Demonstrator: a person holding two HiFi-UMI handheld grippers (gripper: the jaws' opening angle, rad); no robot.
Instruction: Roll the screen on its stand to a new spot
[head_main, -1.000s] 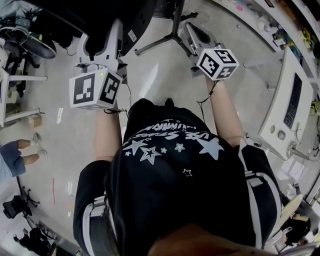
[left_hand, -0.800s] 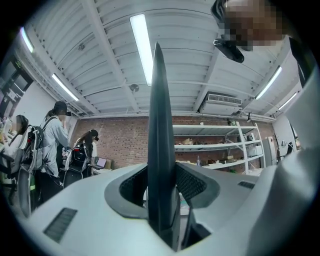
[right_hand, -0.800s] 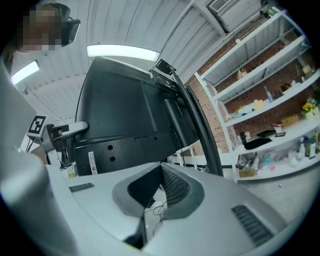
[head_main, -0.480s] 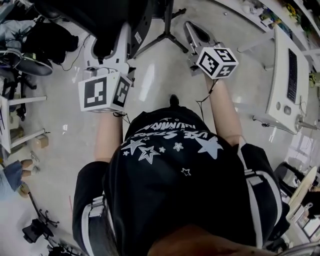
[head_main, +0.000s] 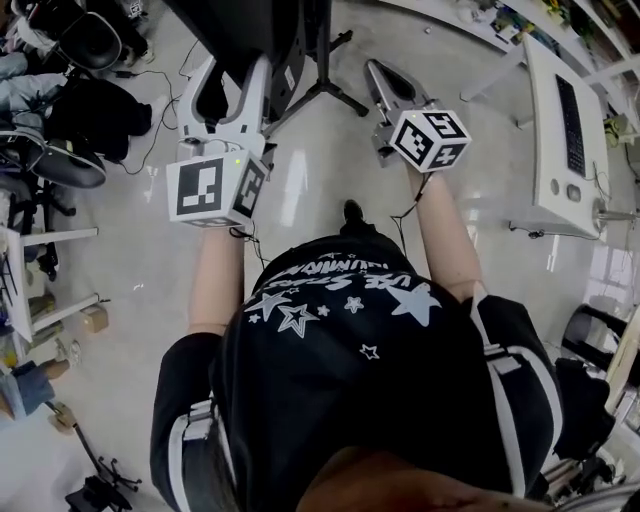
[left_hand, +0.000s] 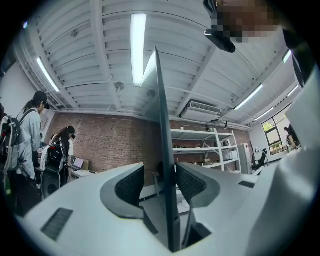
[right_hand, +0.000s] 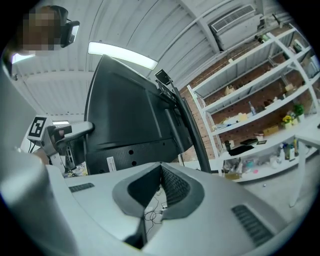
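Since a second ago the floor has swung under me. The white worktop (head_main: 545, 150) with its keyboard (head_main: 570, 115) has climbed toward the top right of the head view. My left tongs (head_main: 232, 70) have crept up and to the right along with the screen (head_main: 245, 30).

That screen is a big, thin, black flat panel, just in front of me and left of centre. It sits raised on its stand (head_main: 322, 85), whose black pole and spread legs rest on the pale glossy floor (head_main: 320, 170).

The right gripper view gives me its back: matt black, with a stepped rear housing, a few round holes and a small white label low down. That back faces my right side.

In the left gripper view the panel is edge-on, a dark blade whose long line runs straight up from the tongs toward the ceiling lights. The left tongs are clamped on that edge, one pad on each face. The right tongs (head_main: 376, 68) stand clear of the screen near the stand's legs, tips together with nothing between them.
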